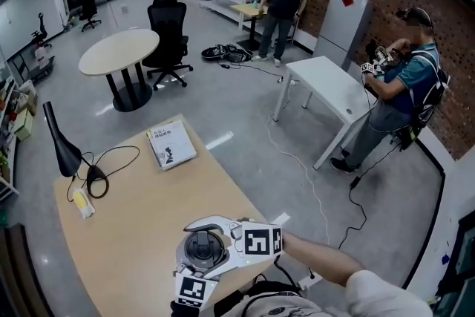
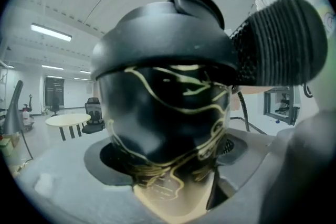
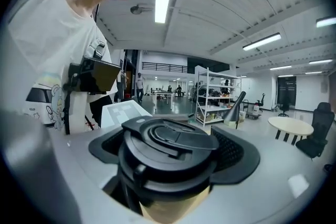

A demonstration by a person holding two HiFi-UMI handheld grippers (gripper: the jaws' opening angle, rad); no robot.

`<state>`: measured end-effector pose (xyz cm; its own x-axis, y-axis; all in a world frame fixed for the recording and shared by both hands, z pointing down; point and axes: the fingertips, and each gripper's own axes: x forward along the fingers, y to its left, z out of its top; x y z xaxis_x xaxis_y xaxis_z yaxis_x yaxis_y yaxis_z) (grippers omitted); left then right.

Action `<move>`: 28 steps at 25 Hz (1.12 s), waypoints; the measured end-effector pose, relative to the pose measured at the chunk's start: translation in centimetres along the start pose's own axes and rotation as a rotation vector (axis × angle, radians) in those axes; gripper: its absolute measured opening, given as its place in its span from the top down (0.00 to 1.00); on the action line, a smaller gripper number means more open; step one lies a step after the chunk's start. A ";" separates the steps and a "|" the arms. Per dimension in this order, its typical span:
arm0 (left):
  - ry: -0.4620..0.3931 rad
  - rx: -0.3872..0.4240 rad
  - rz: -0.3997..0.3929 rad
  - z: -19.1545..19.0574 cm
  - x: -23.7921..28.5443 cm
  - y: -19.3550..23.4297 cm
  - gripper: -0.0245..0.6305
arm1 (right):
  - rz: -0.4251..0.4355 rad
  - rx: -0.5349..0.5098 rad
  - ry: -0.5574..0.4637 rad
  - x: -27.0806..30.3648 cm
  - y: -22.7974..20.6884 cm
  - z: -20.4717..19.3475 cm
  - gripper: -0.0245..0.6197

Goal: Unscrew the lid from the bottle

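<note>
On the left of the wooden tabletop (image 1: 126, 234) stands a black desk lamp (image 1: 63, 148), with a small pale yellow object (image 1: 83, 203) near its base and a book (image 1: 171, 145) lying flat a little to the right. At the near edge, close to the person, both grippers meet at the bottle (image 2: 163, 118), a black one with thin gold lines. It is held up off the tabletop. The left gripper (image 2: 168, 162) has its jaws closed on the bottle's body below the lid (image 3: 167, 136), which sits on the bottle. The right gripper (image 3: 170, 157) has its jaws wide apart on either side of the lid, with the lid between them but not clamped. Beyond the tabletop on the floor are a round table (image 1: 119, 52) and an office chair (image 1: 168, 33). Farther right is a white table (image 1: 326, 85), with one person (image 1: 283, 7) standing at the far wall and another person (image 1: 401, 93) at the right.
</note>
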<state>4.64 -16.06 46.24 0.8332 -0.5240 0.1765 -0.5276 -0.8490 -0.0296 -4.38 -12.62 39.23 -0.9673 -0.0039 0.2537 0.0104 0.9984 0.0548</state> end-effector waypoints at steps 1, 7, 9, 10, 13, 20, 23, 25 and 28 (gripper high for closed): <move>-0.001 0.004 -0.006 0.4 -0.1 -0.2 0.31 | 0.008 -0.009 -0.004 -0.1 0.2 0.3 0.20; -0.073 -0.033 -0.063 1.8 -0.5 -1.5 0.31 | 0.039 0.006 -0.049 -0.5 1.2 1.2 0.20; -0.075 -0.043 -0.086 2.2 -0.7 -1.6 0.31 | 0.039 0.025 -0.069 -0.6 1.2 1.5 0.20; -0.075 -0.040 -0.098 2.4 -0.8 -1.7 0.31 | 0.043 0.034 -0.080 -0.7 1.2 1.6 0.20; -0.079 -0.011 -0.134 3.1 -1.2 -2.1 0.30 | 0.073 0.037 -0.103 -0.9 1.5 2.4 0.20; -0.075 0.018 -0.305 4.4 -3.5 -5.1 0.29 | 0.335 -0.047 -0.082 -1.2 5.4 4.2 0.20; -0.074 -0.048 -0.386 4.0 -3.2 -5.3 0.29 | 0.483 -0.098 0.029 -1.7 5.5 3.2 0.20; -0.075 -0.077 -0.362 4.5 -3.0 -4.1 0.29 | 0.427 -0.051 0.136 -1.6 3.9 3.2 0.20; -0.031 -0.052 -0.133 3.9 -3.7 -0.9 0.29 | 0.169 -0.057 0.200 -2.0 2.0 3.7 0.15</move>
<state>2.69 -13.65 41.76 0.9008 -0.4095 0.1445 -0.4191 -0.9069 0.0427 -3.32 -10.43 35.24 -0.8813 0.1458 0.4496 0.1871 0.9811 0.0486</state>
